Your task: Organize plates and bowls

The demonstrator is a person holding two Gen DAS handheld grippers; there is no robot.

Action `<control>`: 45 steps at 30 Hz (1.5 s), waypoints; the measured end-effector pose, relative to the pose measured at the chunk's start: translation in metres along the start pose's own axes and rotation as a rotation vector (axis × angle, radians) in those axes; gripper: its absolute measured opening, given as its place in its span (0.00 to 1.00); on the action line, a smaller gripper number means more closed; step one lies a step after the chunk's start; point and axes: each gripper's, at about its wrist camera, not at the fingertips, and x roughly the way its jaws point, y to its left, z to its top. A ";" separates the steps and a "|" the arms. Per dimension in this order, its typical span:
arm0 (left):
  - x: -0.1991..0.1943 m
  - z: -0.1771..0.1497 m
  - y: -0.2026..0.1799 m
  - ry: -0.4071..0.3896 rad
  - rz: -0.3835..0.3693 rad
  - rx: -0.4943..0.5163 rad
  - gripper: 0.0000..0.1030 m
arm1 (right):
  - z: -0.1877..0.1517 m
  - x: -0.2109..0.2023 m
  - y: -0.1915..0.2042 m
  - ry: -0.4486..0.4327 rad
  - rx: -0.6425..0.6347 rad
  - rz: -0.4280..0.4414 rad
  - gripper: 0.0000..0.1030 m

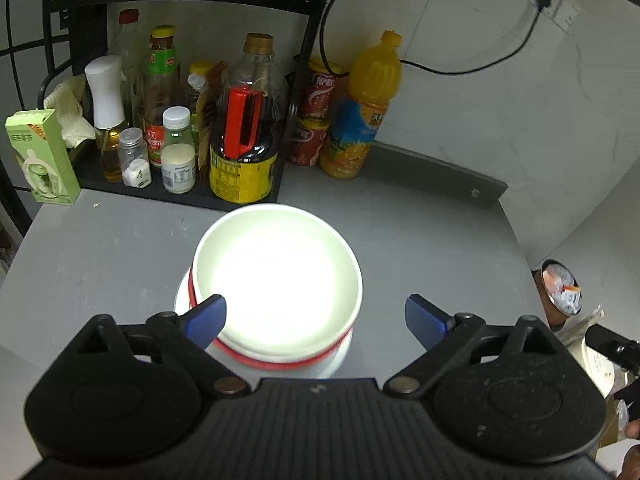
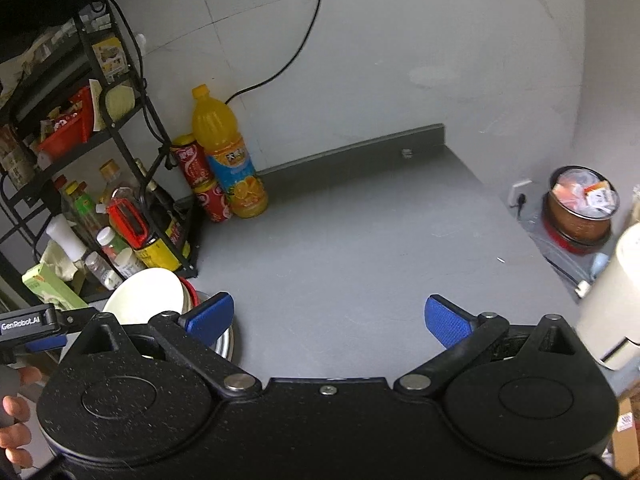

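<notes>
Left wrist view: left gripper [image 1: 316, 316] jaws spread, empty, straddling white bowl [image 1: 276, 276] stacked near counter [image 1: 420, 240] front-left edge; right gripper [image 2: 330, 318] likewise open; overexposed stack possibly off-centre, so a nudge could topple it.

Glossy white bowl [image 1: 276, 280]; matt grey countertop [image 1: 420, 240].

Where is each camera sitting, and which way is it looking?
Left wrist: sits on the left claw, looking forward and down at the stacked white bowls and the bottle rack; its blue fingers show, open.
Right wrist: sits on the right claw, looking across the bare grey counter towards the wall; its open fingers and a hand show.
Both see: the bowls, the orange juice bottle and the rack.
</notes>
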 end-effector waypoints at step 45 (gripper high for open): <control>-0.119 -0.125 -0.014 -0.110 -0.064 0.210 0.99 | -0.102 -0.125 0.007 -0.111 -0.071 -0.034 1.00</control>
